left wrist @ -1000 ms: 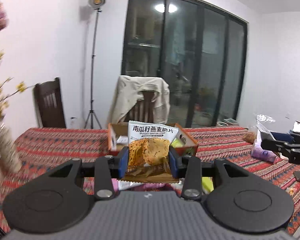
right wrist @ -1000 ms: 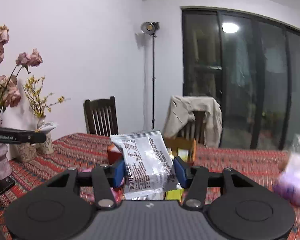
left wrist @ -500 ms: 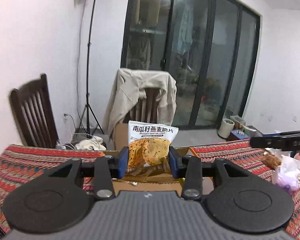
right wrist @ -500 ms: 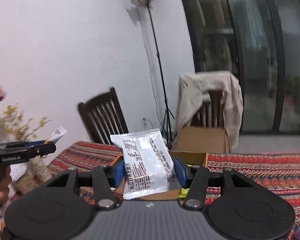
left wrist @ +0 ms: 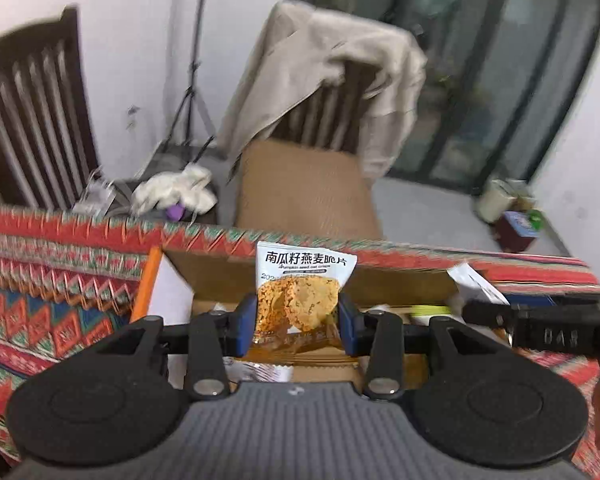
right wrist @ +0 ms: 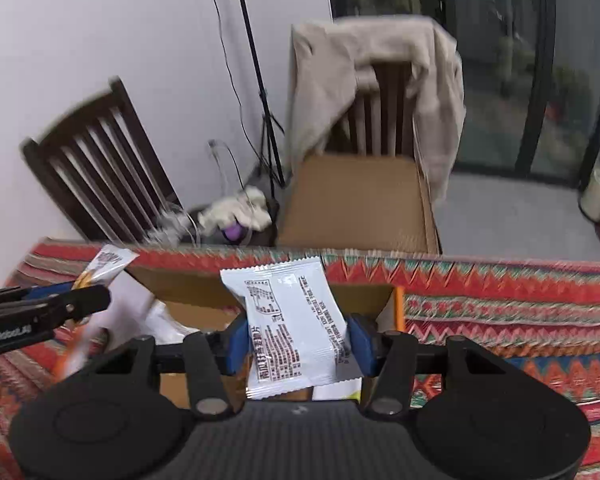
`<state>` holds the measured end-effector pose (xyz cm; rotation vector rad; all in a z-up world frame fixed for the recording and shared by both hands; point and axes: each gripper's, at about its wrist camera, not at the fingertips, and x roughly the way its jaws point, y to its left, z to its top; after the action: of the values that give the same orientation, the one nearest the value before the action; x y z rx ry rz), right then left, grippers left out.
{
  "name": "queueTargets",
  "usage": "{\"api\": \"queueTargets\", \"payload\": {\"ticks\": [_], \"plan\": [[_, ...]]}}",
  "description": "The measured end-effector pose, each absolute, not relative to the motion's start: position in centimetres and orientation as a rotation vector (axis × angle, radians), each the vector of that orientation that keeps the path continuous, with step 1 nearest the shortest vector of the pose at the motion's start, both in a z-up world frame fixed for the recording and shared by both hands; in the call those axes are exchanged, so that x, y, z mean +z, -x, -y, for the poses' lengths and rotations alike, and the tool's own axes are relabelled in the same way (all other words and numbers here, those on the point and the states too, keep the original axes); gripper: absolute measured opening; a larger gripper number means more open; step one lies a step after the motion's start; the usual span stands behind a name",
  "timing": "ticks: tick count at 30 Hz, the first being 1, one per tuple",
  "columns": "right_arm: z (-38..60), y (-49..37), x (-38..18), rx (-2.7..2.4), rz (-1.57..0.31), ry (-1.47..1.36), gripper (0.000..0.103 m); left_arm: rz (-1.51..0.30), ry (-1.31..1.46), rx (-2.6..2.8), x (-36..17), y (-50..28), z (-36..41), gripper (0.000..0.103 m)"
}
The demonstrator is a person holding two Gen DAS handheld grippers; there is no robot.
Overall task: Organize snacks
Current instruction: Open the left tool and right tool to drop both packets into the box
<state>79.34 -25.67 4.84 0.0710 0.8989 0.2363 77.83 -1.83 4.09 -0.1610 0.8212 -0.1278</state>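
Note:
My left gripper (left wrist: 298, 322) is shut on an oat crisp packet (left wrist: 300, 292) with a white top and orange biscuit picture, held upright over the open cardboard box (left wrist: 400, 280) on the patterned tablecloth. In the right wrist view my right gripper (right wrist: 298, 346) is shut on a white snack packet (right wrist: 296, 320) showing its printed back, also above the cardboard box (right wrist: 180, 280). The right gripper with its packet shows at the right edge of the left wrist view (left wrist: 540, 320); the left gripper shows at the left of the right wrist view (right wrist: 40, 308). Other wrappers lie inside the box, partly hidden.
The table's far edge (left wrist: 80, 224) runs just behind the box. Beyond it stand a dark wooden chair (left wrist: 32, 120), a chair draped with a beige jacket (left wrist: 332, 80), a cardboard panel on its seat (left wrist: 308, 196), a light stand and glass doors.
Both grippers have swept forward over the table to the box and tilted downward, each keeping its packet. The flowers and vases have left view; the floor beyond the table now shows.

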Motion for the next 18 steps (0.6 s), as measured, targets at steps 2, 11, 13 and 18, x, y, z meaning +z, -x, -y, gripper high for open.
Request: {"api": "queueTargets", "payload": {"ticks": [2,11,13,18], "plan": [[24.7,-80.1,2.6,0.221,-0.926,-0.05,0.051,-0.849,0.17,-0.123,2.2,-79.1,1.9,0.042],[20.7,-81.2,-1.9,0.217,-0.941,0.063,0.076,-0.862,0.185,-0.152,-0.6,-80.1,1.8,0.072],[20.6,-80.9,-1.4,0.22,-0.931,0.056,0.078,-0.85,0.181,-0.171,0.0,-79.5,1.6,0.073],[22.0,-79.3,1.9,0.203,-0.866,0.064,0.079,-0.785,0.152,-0.193,3.8,-76.7,1.2,0.082]]}}
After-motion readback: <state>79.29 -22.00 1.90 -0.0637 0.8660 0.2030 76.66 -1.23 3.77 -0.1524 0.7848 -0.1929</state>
